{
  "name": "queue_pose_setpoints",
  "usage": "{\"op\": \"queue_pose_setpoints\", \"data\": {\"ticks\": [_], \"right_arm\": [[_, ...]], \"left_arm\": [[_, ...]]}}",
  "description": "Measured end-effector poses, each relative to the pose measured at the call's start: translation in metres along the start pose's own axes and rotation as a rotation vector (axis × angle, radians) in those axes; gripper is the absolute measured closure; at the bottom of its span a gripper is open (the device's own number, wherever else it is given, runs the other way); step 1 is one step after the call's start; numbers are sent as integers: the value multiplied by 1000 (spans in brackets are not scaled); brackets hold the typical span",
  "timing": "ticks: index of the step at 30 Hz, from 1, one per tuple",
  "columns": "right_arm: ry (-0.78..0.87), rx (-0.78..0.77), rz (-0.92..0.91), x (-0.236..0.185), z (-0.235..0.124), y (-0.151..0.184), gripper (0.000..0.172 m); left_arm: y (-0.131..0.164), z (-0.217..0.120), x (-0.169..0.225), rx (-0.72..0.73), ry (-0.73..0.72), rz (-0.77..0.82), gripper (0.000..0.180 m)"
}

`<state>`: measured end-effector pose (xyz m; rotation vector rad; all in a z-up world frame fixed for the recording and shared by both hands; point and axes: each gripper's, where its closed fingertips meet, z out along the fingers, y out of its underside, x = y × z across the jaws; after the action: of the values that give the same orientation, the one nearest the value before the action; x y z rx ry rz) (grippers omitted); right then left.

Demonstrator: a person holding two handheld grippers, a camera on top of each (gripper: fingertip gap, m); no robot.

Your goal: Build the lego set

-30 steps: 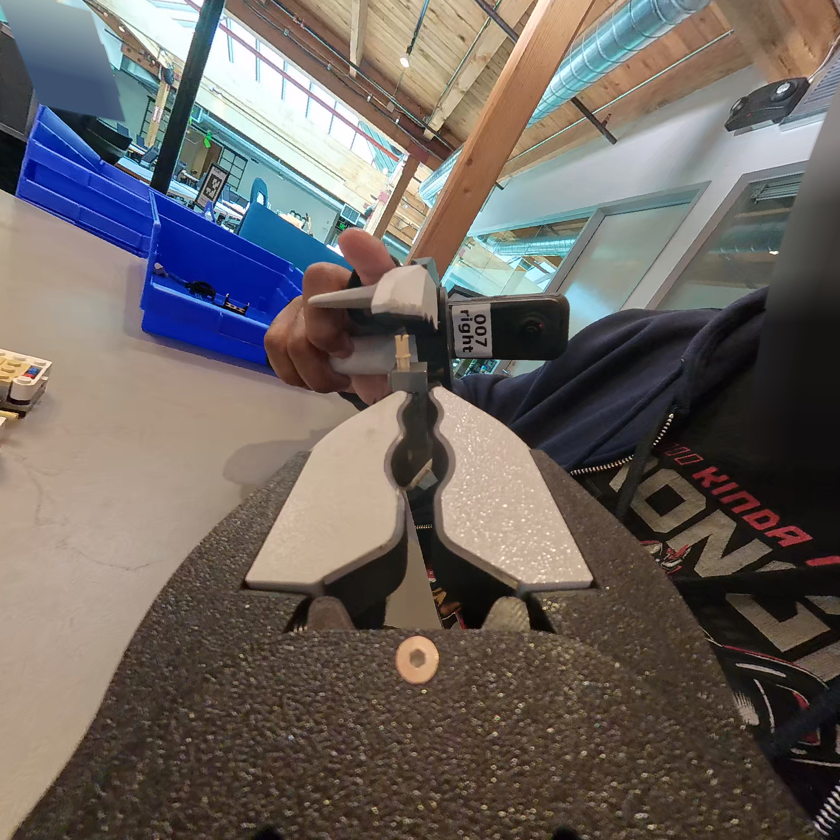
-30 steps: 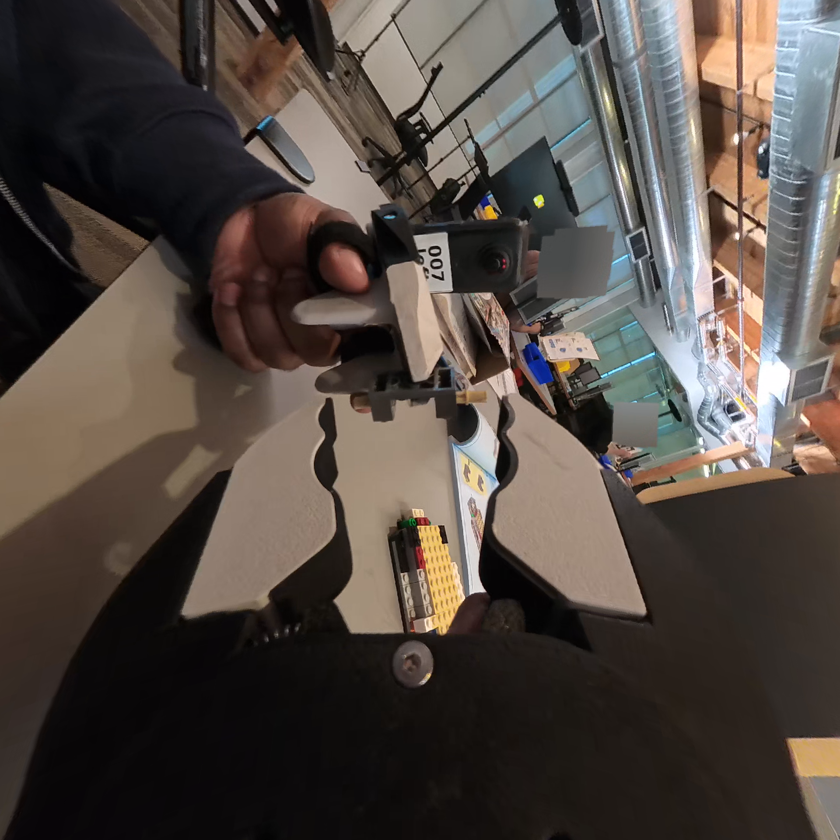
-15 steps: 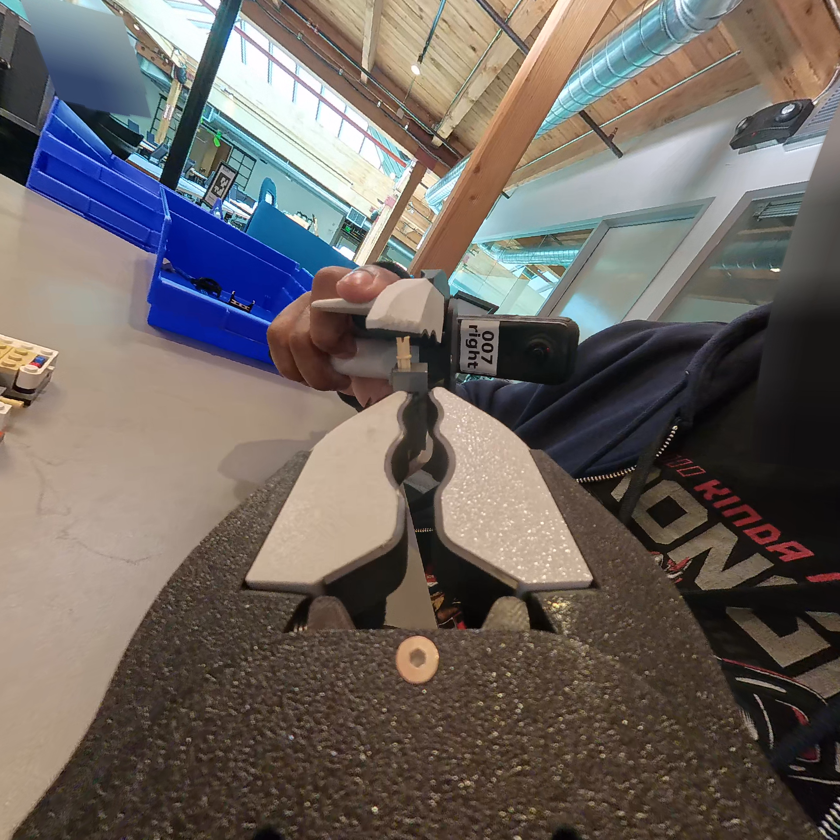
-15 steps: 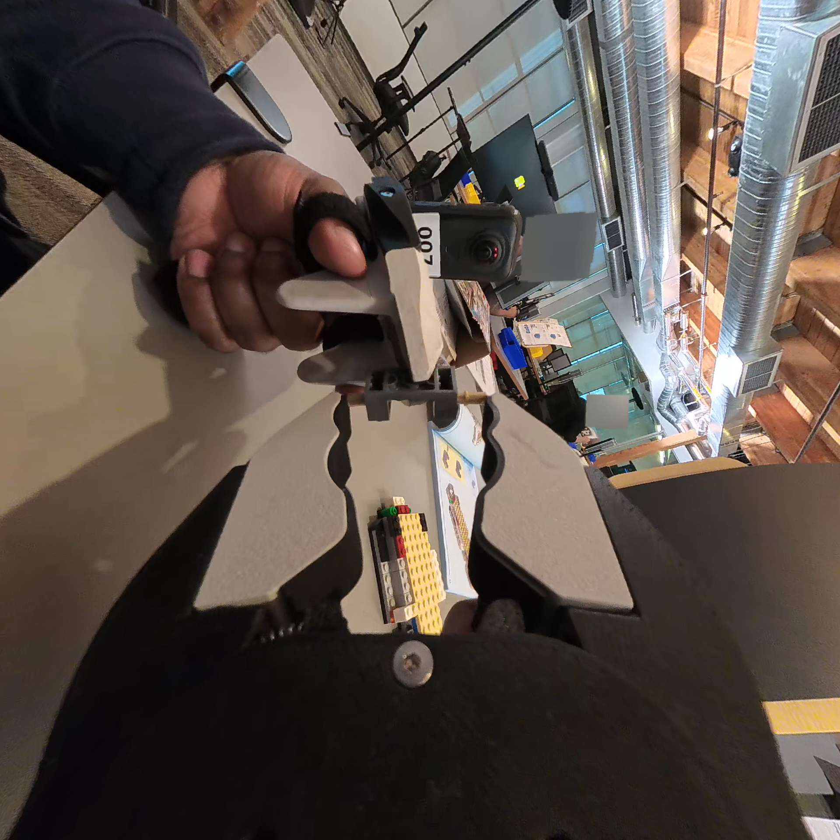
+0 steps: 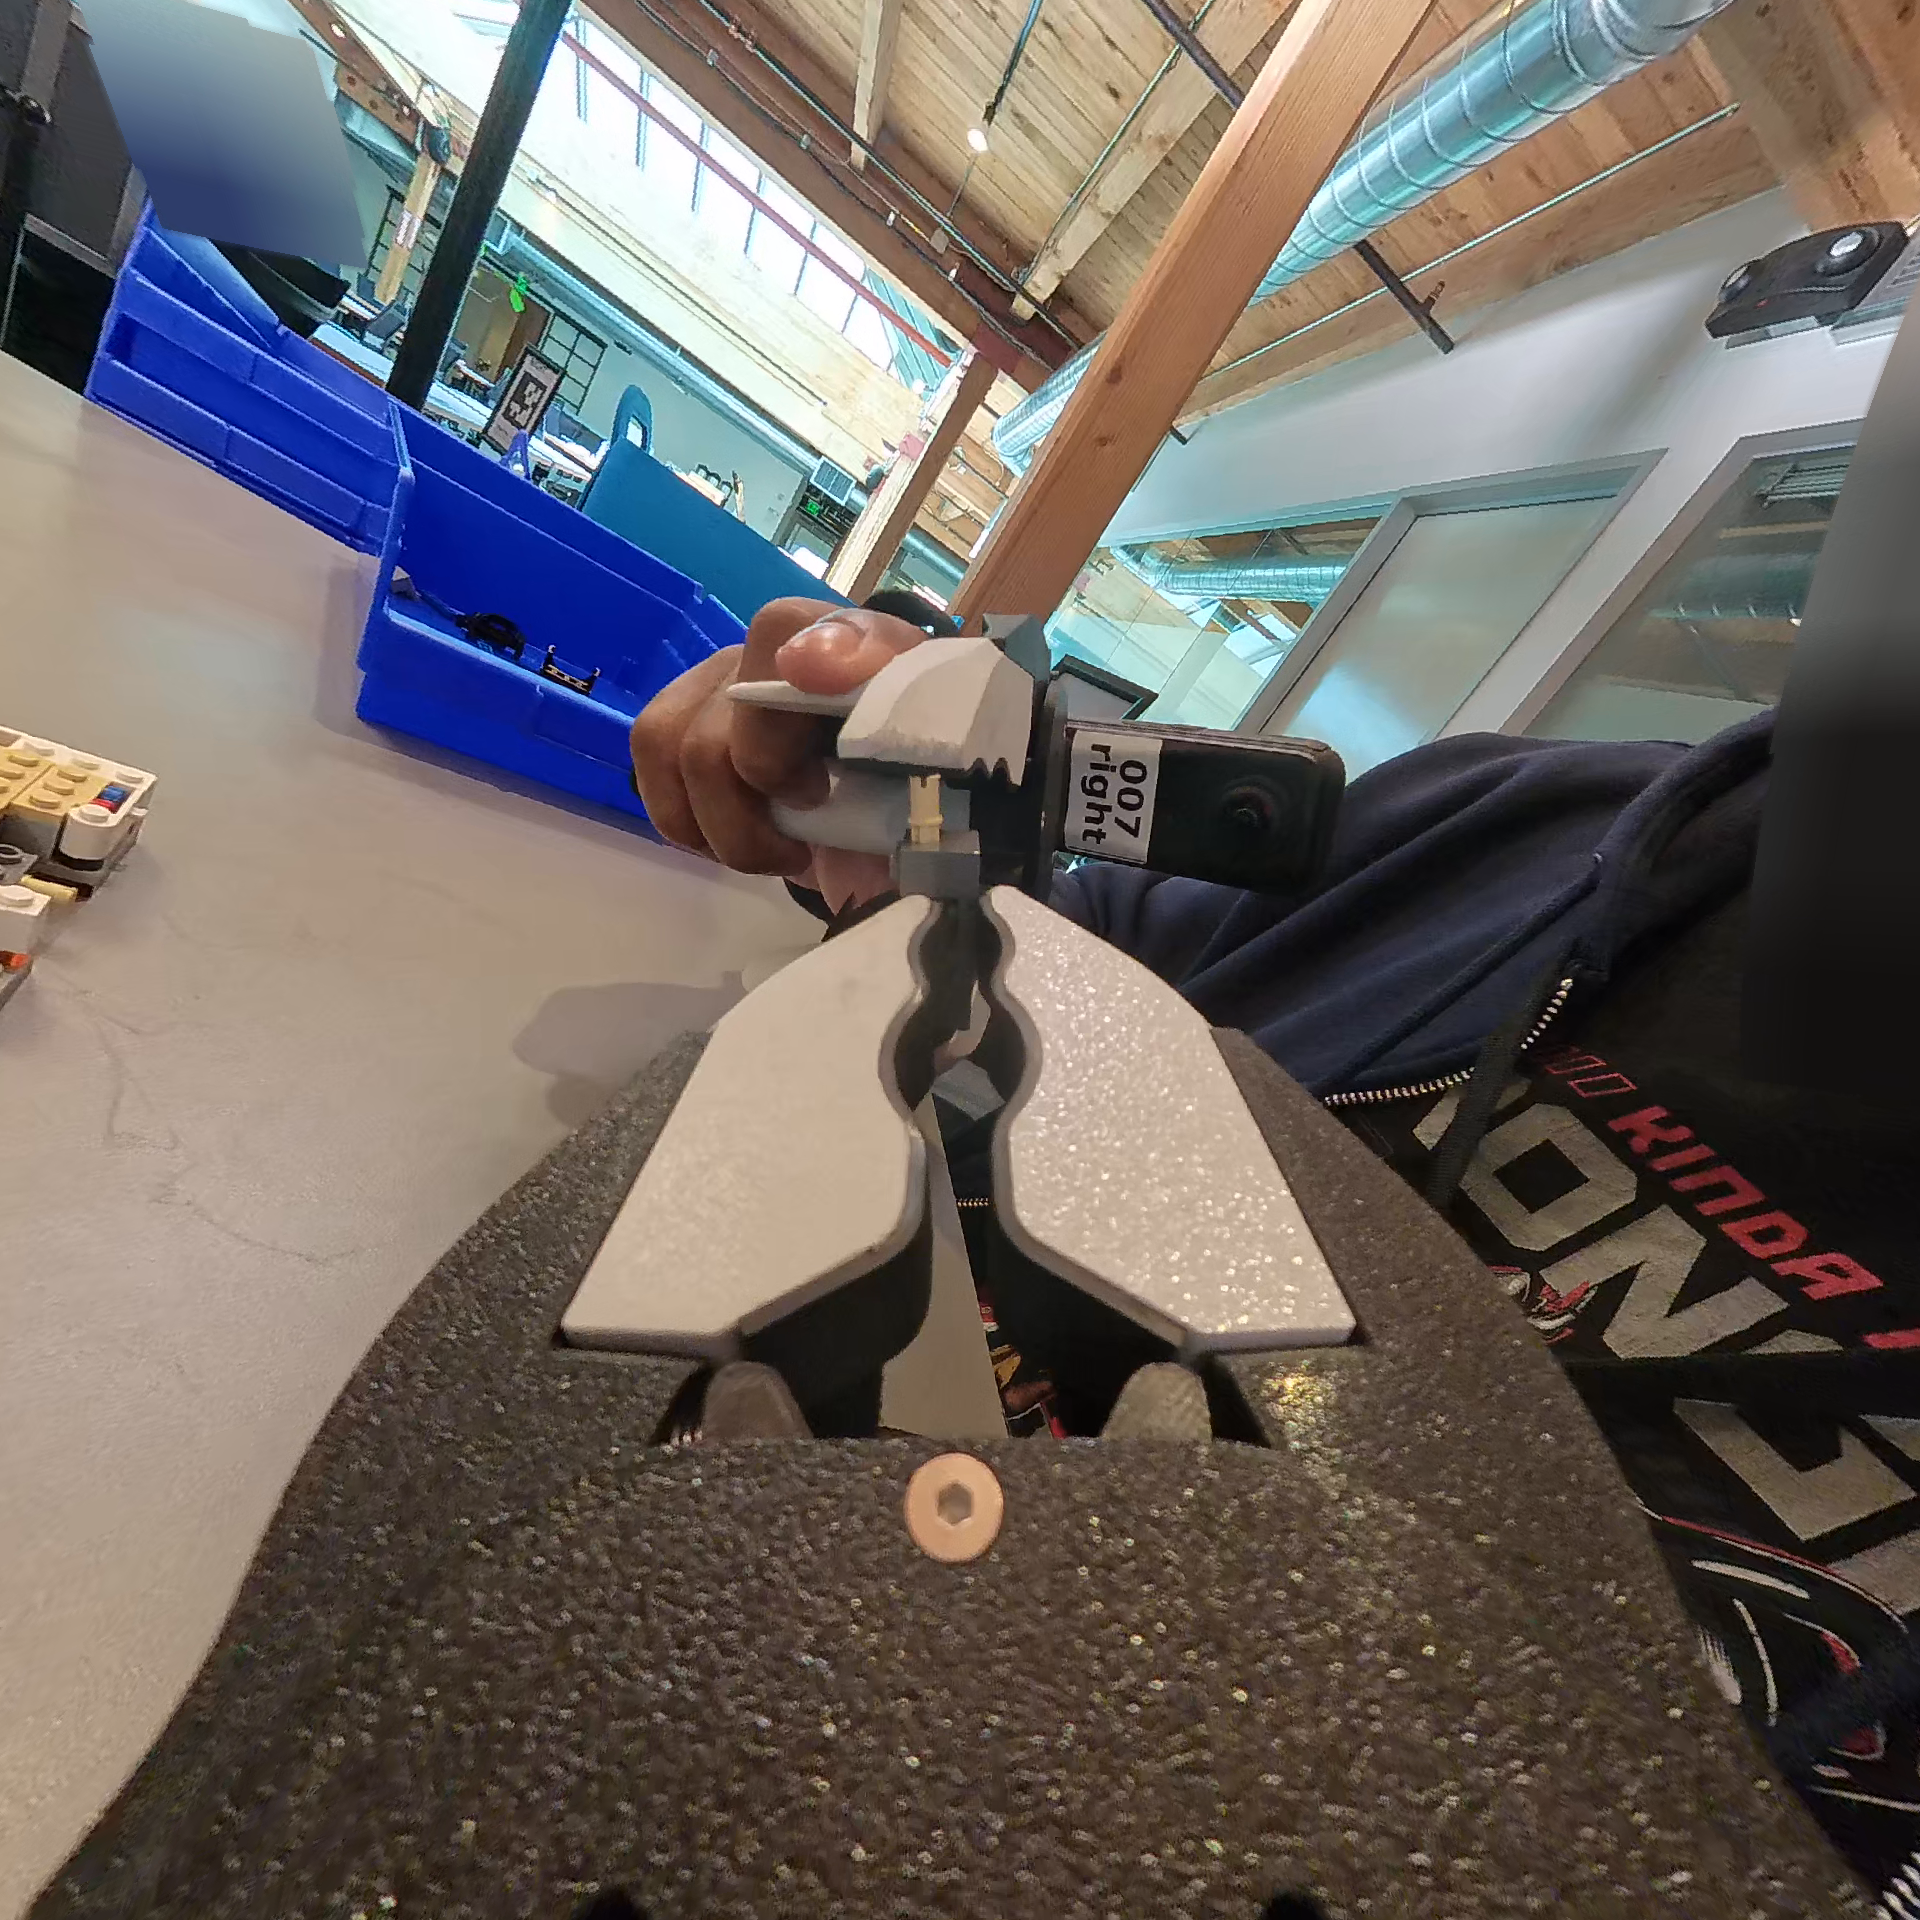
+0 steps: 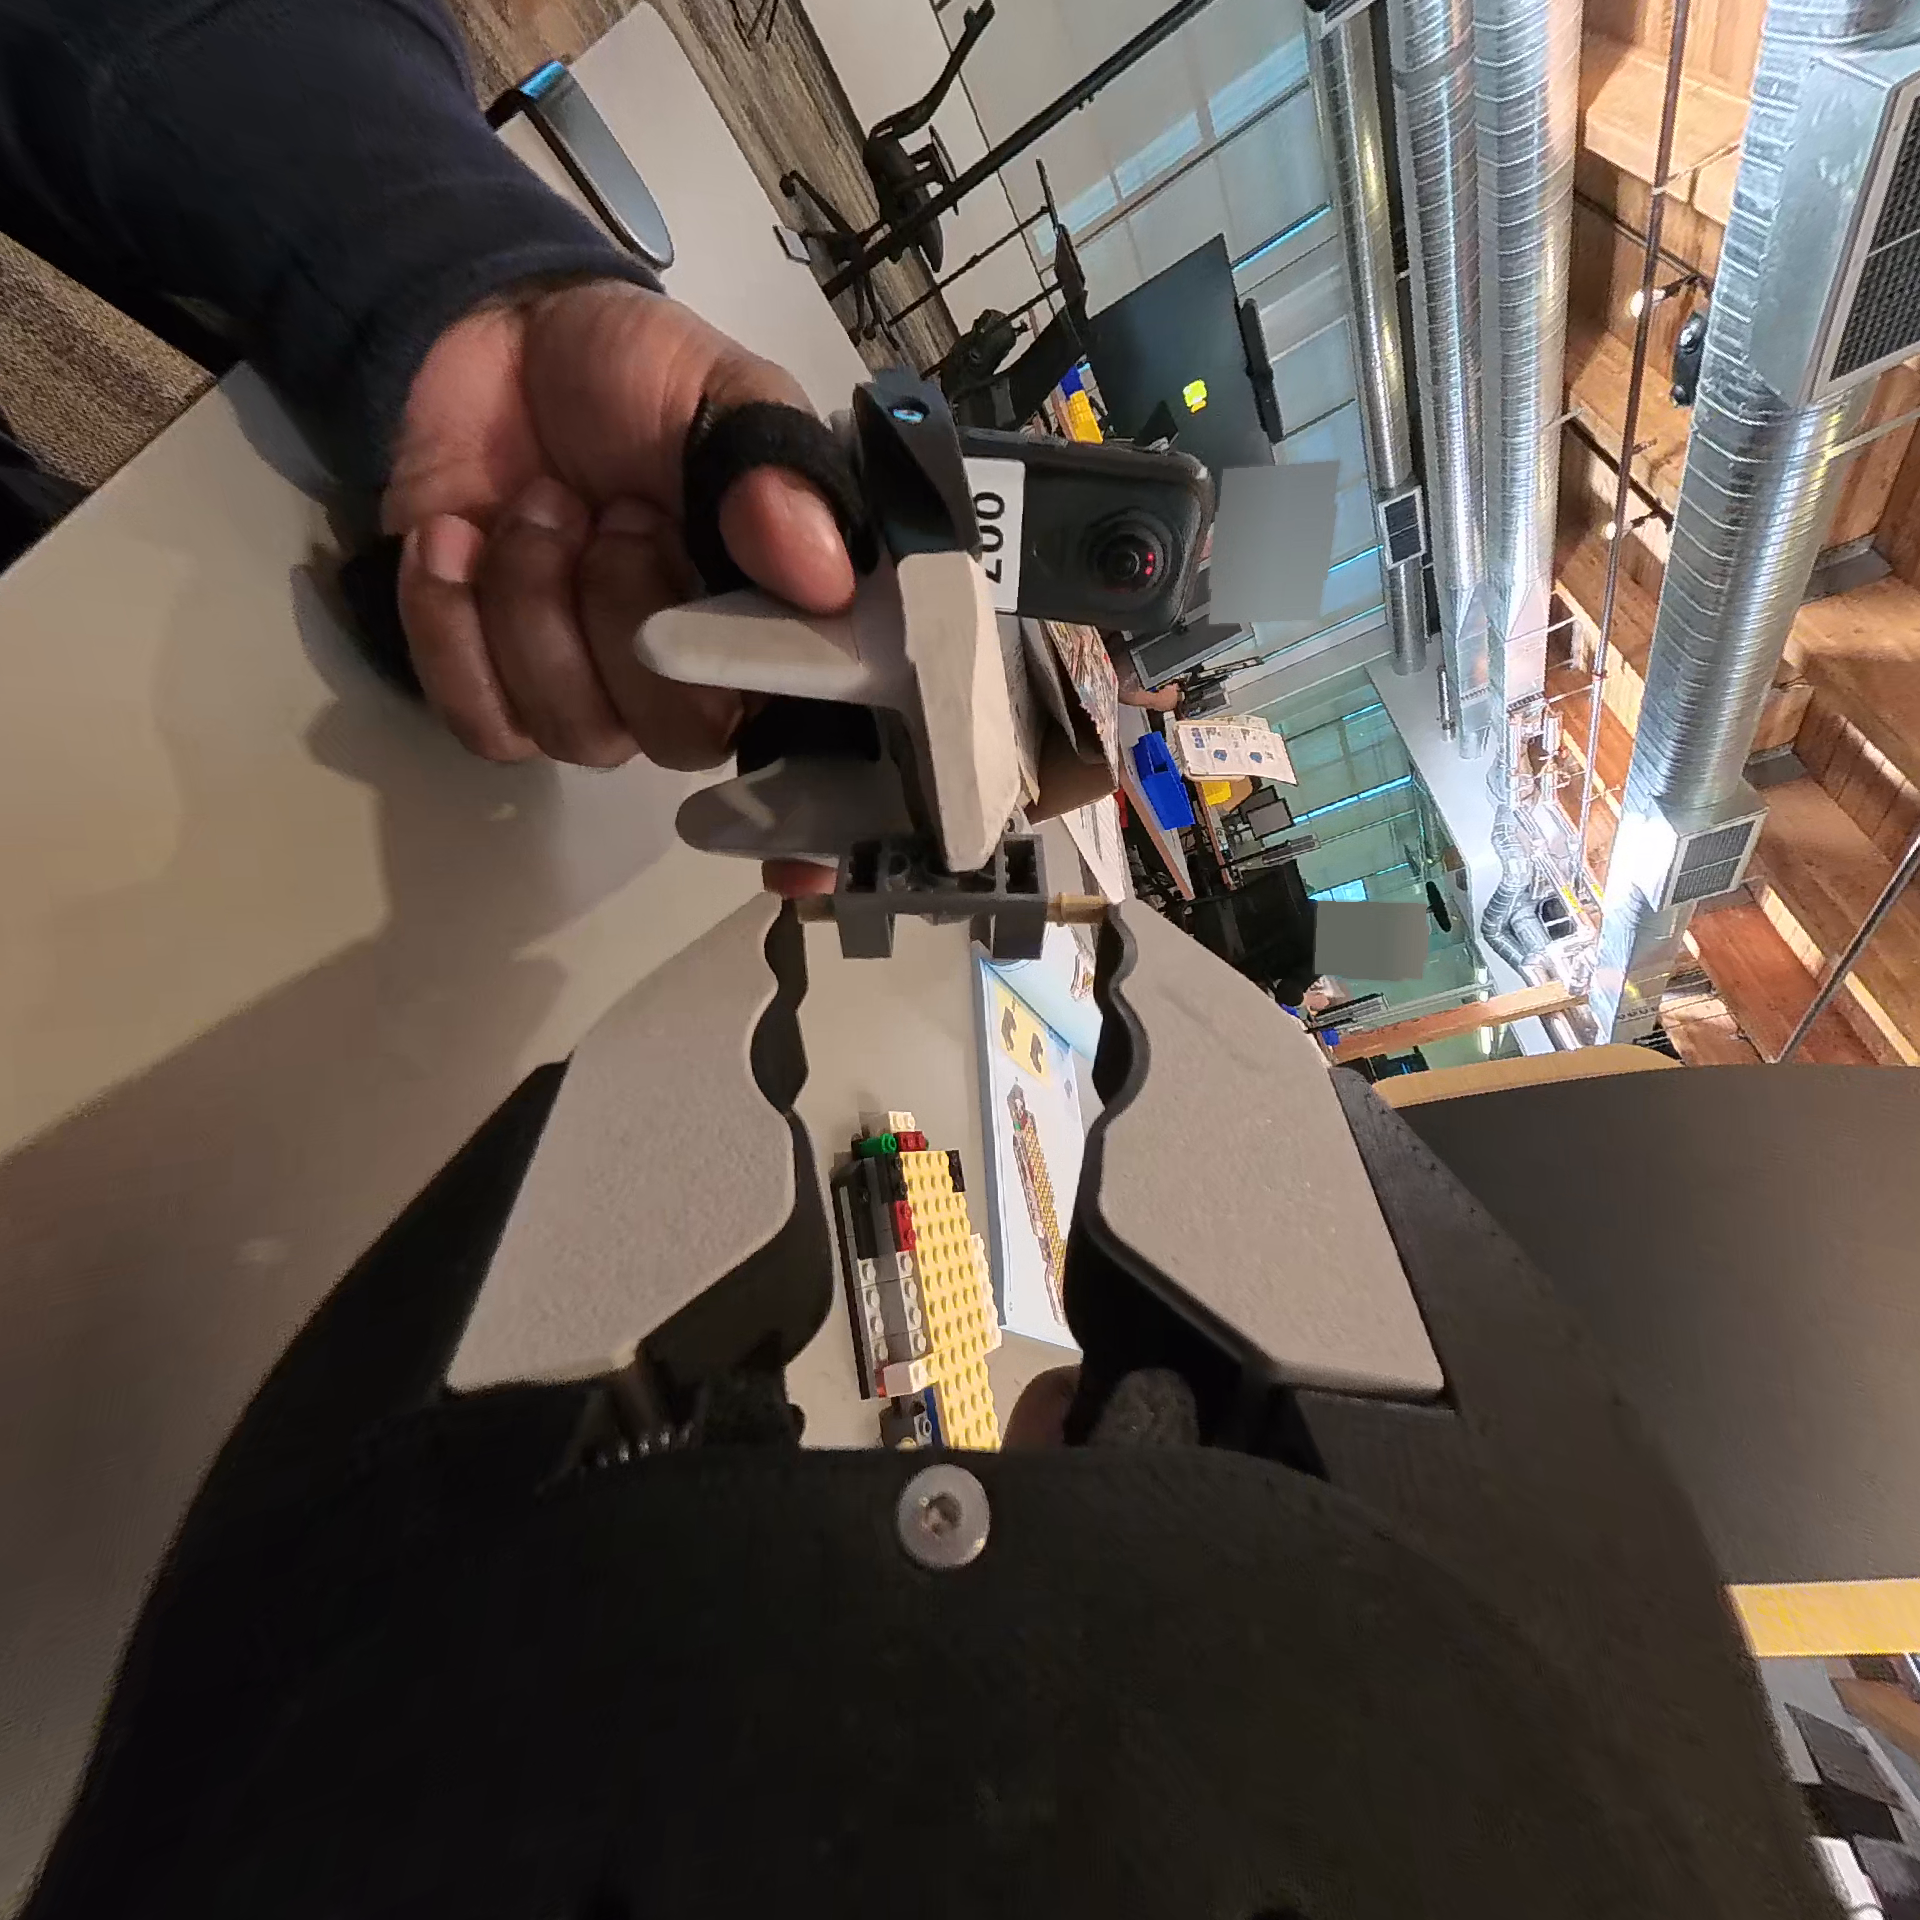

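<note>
My left gripper (image 5: 951, 914) is shut on a dark grey brick piece (image 5: 935, 868) and holds it up above the table. A tan pin (image 5: 923, 805) sticks out of the piece's top. In the right wrist view the same piece (image 6: 935, 904) lies crosswise, clamped in the middle by the left gripper's finger (image 6: 956, 727). Tan pins (image 6: 1075, 907) stick out at both ends. My right gripper (image 6: 945, 920) spans the piece lengthwise, and its two fingertips touch the two pin ends with no gap showing. The right gripper also shows in the left wrist view (image 5: 925, 779), held by a hand.
A yellow brick build (image 6: 945, 1268) and an instruction booklet (image 6: 1029, 1143) lie on the grey table (image 5: 312, 1039) beneath the grippers. The build also shows at the left edge (image 5: 62, 800). Blue bins (image 5: 520, 644) stand behind. The person's dark hoodie (image 5: 1455, 935) is close on the right. Left and right tips are no more than a few centimetres apart.
My right gripper's fingers have closed in from wide apart until their tips meet the pin ends. My left gripper has stayed shut on the grey piece, with little movement.
</note>
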<state>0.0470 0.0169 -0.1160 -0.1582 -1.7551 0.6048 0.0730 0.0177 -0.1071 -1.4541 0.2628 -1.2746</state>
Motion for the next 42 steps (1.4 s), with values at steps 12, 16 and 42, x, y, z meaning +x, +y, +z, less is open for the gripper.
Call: {"op": "queue_pose_setpoints", "data": {"ticks": [12, 16, 42], "right_arm": [[-1, -9, 6, -1, 1, 2, 121], [38, -21, 38, 2, 5, 4, 119], [-96, -162, 342, 17, 50, 78, 123]], "left_arm": [[-1, 0, -1, 7, -9, -4, 176], [-5, -2, -4, 26, -30, 1, 176], [-42, -56, -85, -673, -492, 1374, 176]]}}
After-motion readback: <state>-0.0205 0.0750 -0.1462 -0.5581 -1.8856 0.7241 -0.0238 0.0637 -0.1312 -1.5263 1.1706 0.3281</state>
